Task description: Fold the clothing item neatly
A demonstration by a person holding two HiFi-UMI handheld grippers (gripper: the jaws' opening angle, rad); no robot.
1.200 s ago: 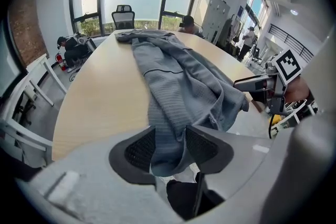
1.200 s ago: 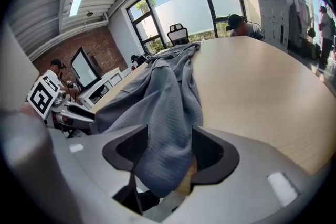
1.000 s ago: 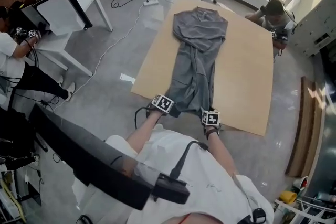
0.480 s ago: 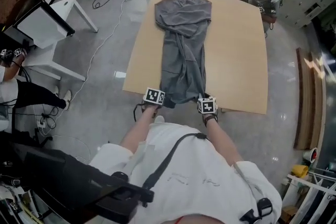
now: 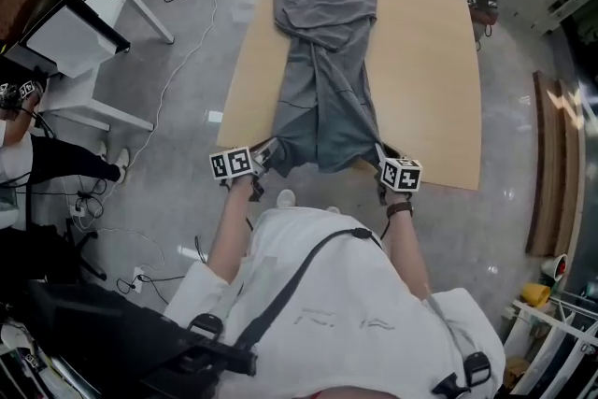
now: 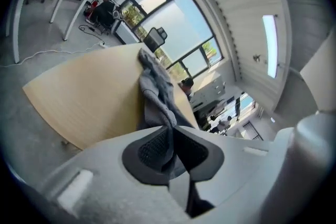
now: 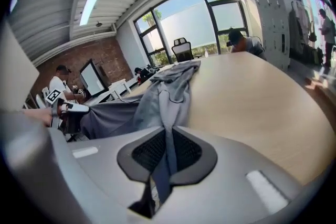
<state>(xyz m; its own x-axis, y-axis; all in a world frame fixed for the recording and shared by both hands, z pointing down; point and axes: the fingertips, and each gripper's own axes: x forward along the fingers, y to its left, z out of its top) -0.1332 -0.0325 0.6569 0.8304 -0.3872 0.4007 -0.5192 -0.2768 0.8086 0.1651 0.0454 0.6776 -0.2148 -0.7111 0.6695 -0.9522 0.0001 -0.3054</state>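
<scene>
The grey garment (image 5: 322, 79) lies lengthwise down the middle of the tan table (image 5: 434, 79), in the upper centre of the head view. It is already narrowed into a long strip, and its far end is bunched. Its near hem, at the table's lower edge, is pinched at both corners: the left gripper (image 5: 266, 154) and right gripper (image 5: 383, 154) have just been closing and now clamp cloth. Folding it end to end looks still to do.

Bright daylight from large windows (image 7: 199, 13) and a ceiling strip light (image 7: 90, 5); shadows faint. Gripper views bulge fisheye, corners black, near foreground soft.
</scene>
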